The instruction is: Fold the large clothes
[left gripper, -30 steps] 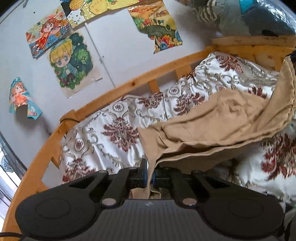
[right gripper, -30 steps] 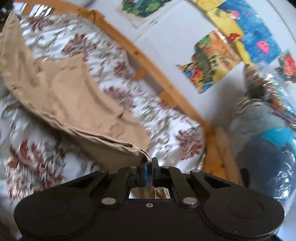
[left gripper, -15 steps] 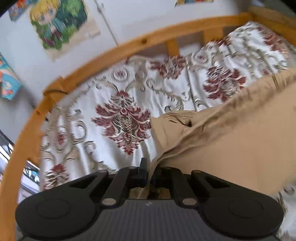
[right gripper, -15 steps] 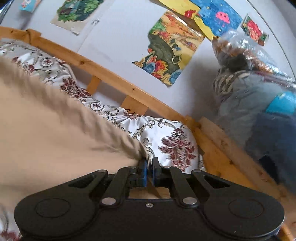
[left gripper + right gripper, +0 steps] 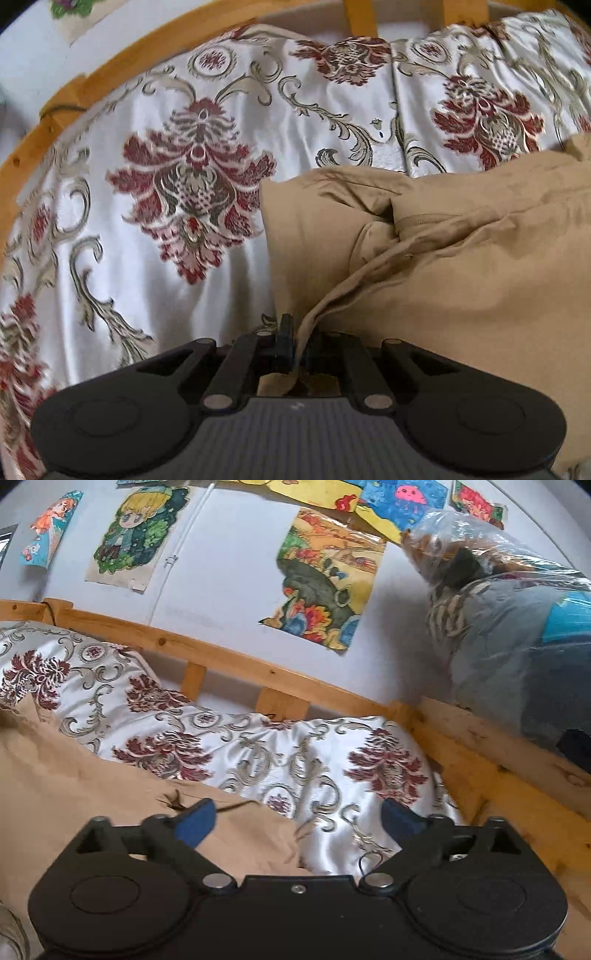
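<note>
The tan garment (image 5: 461, 266) lies folded over on the floral bedspread (image 5: 166, 184). The left gripper (image 5: 295, 343) pinches its edge; the right gripper (image 5: 295, 819) is opening, with the cloth below it and nothing gripped. Next, I think, the left must release too.

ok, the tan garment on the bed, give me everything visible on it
The tan garment is plain, matte woven cloth, creased, with a stitched seam and what looks like a zipper. It lies on the floral bedspread, one layer folded over another. The left tool is shut on its edge. The right tool is opening; one corner lies beneath its spread fingers, unpinched.
</note>
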The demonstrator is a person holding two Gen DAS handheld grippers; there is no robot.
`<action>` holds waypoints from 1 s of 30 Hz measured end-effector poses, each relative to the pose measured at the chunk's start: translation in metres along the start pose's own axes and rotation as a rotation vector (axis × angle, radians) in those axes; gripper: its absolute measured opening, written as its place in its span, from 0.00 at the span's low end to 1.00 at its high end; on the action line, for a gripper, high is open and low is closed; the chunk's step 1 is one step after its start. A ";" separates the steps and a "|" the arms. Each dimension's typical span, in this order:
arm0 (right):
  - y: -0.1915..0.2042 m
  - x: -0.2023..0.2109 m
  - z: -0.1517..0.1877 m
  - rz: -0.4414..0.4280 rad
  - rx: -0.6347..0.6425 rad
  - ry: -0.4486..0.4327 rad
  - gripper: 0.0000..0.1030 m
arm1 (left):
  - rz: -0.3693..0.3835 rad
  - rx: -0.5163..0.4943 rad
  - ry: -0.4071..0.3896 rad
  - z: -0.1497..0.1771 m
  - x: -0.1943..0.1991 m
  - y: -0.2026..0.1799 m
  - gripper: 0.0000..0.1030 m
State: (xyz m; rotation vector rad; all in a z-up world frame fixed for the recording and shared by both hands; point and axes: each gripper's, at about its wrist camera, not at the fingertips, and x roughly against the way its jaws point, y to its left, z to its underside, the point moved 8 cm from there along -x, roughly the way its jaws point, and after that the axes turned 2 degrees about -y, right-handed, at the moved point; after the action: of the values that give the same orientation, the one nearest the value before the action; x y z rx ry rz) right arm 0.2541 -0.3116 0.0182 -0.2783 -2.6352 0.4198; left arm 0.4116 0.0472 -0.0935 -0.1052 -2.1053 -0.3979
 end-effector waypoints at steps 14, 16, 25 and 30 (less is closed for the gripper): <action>-0.050 -0.035 0.072 -0.078 -0.566 0.354 0.81 | 0.130 0.357 -0.193 0.048 0.065 0.086 0.83; -0.049 -0.032 0.073 -0.068 -0.535 0.356 0.75 | 0.175 0.392 -0.161 0.062 0.061 0.085 0.80; -0.046 -0.040 0.082 -0.058 -0.498 0.345 0.31 | 0.153 0.454 -0.038 0.095 0.026 0.061 0.00; -0.063 -0.035 0.068 0.020 -0.467 0.255 0.00 | 0.091 0.524 -0.047 0.109 0.036 0.071 0.00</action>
State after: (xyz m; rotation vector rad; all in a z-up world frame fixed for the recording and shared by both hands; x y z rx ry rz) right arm 0.2456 -0.3960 -0.0325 -0.4700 -2.4460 -0.2214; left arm 0.3198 0.1465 -0.0997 0.0978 -2.1743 0.2178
